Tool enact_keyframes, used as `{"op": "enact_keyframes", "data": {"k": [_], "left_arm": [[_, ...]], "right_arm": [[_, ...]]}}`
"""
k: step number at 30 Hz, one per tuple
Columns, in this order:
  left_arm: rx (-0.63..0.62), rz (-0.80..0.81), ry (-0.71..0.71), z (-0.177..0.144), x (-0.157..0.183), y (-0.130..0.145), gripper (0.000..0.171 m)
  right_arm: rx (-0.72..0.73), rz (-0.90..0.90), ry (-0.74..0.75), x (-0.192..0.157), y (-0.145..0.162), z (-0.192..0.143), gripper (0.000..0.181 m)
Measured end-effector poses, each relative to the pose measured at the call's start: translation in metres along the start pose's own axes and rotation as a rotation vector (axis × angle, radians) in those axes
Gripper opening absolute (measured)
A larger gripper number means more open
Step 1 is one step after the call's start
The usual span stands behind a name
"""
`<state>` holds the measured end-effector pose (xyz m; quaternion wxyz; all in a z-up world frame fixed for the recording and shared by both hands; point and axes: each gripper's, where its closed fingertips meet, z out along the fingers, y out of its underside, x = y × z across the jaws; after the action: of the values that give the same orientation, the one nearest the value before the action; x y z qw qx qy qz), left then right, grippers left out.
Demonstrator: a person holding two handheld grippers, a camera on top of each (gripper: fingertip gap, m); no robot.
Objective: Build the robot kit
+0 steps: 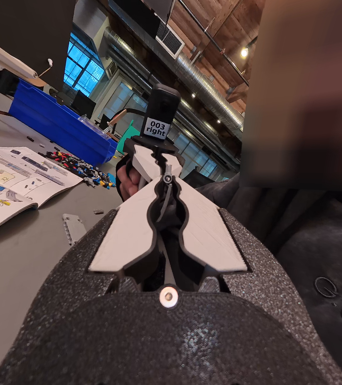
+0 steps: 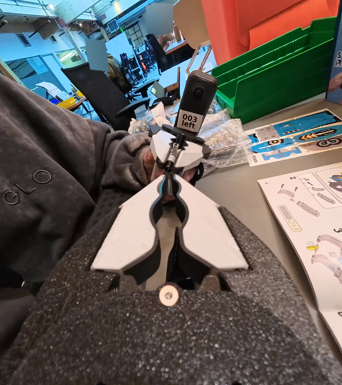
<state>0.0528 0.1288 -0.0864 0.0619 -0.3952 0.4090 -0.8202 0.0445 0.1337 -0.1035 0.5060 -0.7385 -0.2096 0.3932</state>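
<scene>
Two white-fingered grippers meet tip to tip above the grey tabletop (image 2: 239, 193): the left gripper (image 1: 167, 178) pinches a thin, light, stiff grey plastic axle (image 1: 167, 178) by its end, the right gripper (image 2: 168, 177) nips a small black-and-white connector pin (image 2: 171, 159), probably slippery.

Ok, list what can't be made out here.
Left wrist view: grey pin, length hidden in left gripper.
Right wrist view: whether grey rod in right gripper meets that pin, too small.
Left wrist view: single pieces in the parts pile, too small.
Right wrist view: booklet, cut by right edge.
</scene>
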Motion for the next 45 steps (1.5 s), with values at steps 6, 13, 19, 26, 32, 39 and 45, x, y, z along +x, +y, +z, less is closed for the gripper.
{"op": "enact_keyframes", "data": {"k": [6,13,19,26,32,39,45], "left_arm": [[-0.005,0.020,-0.038,-0.002,-0.004,-0.001,0.005],[-0.036,0.027,-0.046,0.001,-0.005,0.005,0.005],[-0.050,0.017,-0.052,0.001,-0.007,0.009,0.005],[-0.048,0.026,-0.062,0.002,-0.008,0.008,0.005],[-0.072,0.111,-0.131,0.003,-0.013,0.010,0.005],[-0.074,0.086,-0.157,0.005,-0.019,0.012,0.005],[-0.019,0.063,-0.156,-0.001,-0.020,0.002,0.006]], "right_arm": [[0.066,0.039,0.001,0.008,-0.010,-0.017,0.002],[0.016,0.008,0.006,0.005,-0.002,-0.009,0.002],[-0.008,0.009,0.007,0.005,0.003,-0.008,0.002],[0.000,0.053,-0.018,0.006,0.003,-0.009,0.002],[0.202,0.338,-0.059,0.029,-0.016,-0.023,0.002],[0.317,0.468,-0.123,0.022,-0.023,-0.006,0.002],[0.320,0.438,-0.114,0.020,-0.024,-0.006,0.002]]}}
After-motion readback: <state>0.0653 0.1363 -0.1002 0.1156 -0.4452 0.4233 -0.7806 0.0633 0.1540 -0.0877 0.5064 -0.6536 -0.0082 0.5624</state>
